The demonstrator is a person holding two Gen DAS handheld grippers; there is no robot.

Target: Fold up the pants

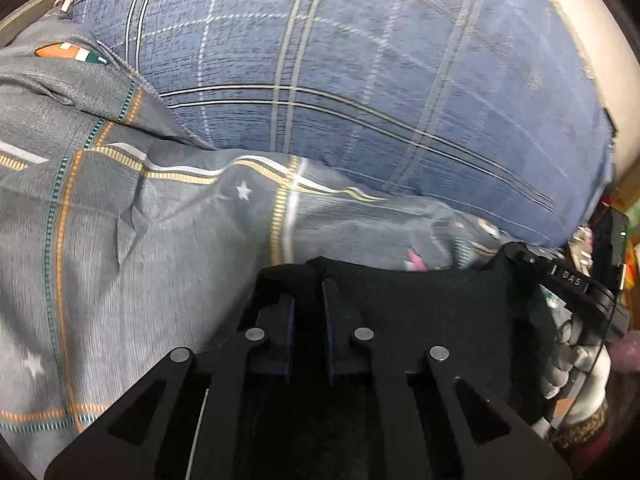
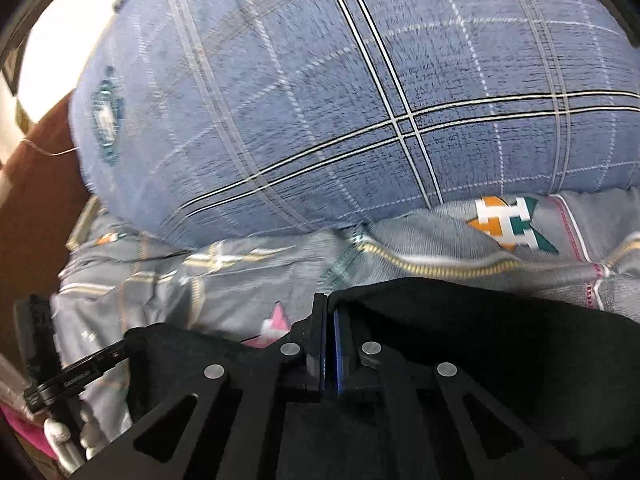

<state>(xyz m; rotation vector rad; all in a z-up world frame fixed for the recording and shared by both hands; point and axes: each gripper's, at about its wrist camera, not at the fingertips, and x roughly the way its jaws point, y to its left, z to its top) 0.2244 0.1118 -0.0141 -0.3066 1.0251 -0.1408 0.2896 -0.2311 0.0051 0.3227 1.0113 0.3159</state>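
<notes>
A big blue plaid cushion [image 1: 360, 80] fills the far side above a grey bedsheet [image 1: 120, 240] patterned with stars and orange-and-teal motifs, and the black pants [image 1: 440, 304] lie on that sheet right under my two claws, stretched between them. My left claw [image 1: 308, 284] tilts steeply down with its fingers pinched on a fold of the pants, and my right claw [image 2: 328, 308] tilts down likewise, its blue pads pressed together on the cloth's edge. The only writing I can read is "DAS" on the right claw's body, seen from the left wrist beside my white-gloved right hand [image 1: 576, 372].
</notes>
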